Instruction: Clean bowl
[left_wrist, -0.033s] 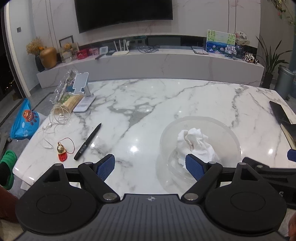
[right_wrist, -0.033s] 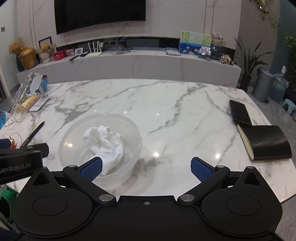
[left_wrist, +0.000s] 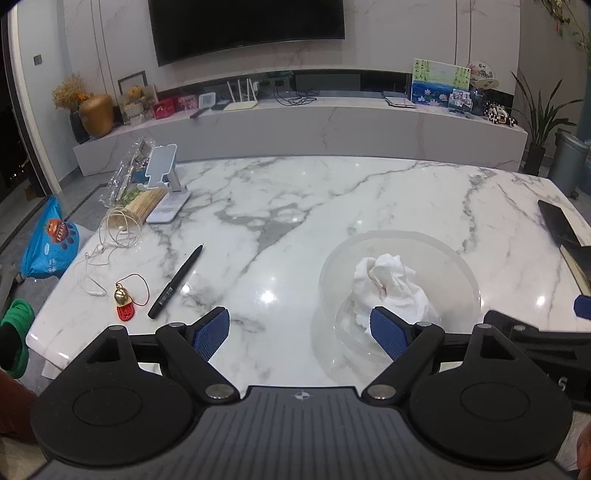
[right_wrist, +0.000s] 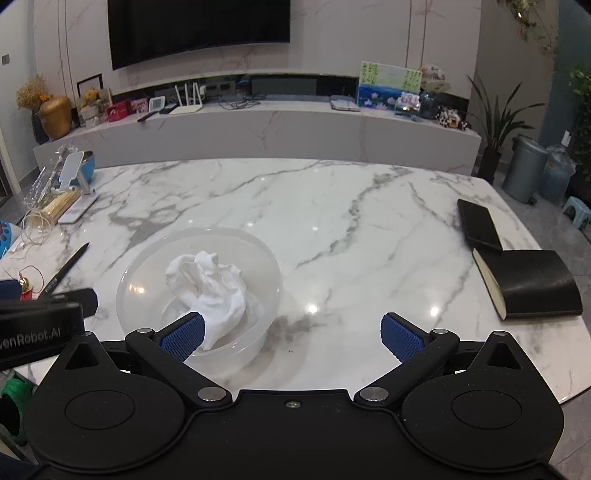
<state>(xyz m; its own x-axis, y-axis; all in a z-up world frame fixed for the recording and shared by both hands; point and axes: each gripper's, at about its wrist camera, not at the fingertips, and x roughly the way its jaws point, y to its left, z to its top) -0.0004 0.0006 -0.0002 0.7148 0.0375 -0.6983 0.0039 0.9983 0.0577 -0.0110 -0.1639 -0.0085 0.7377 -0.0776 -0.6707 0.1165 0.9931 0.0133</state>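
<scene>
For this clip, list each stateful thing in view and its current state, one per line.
left gripper: open, empty, near the bowl
right gripper: open, empty
bowl: upright on the marble table, untouched
white cloth: crumpled inside the bowl, not gripped
pen: lying flat
black notebook: closed
phone stand: unfolded, upright
TV: off

I see a white tabletop (right_wrist: 332, 221) veined in grey marble. The bowl (right_wrist: 147, 258) is clear and frosted, the cloth (right_wrist: 207, 284) in it plain white. My grippers' pads (right_wrist: 400, 336) are blue with a fine grid texture. Near the tabletop's right edge lie two black notebooks (right_wrist: 532, 284); near its left edge, a black pen (left_wrist: 177, 280).
</scene>
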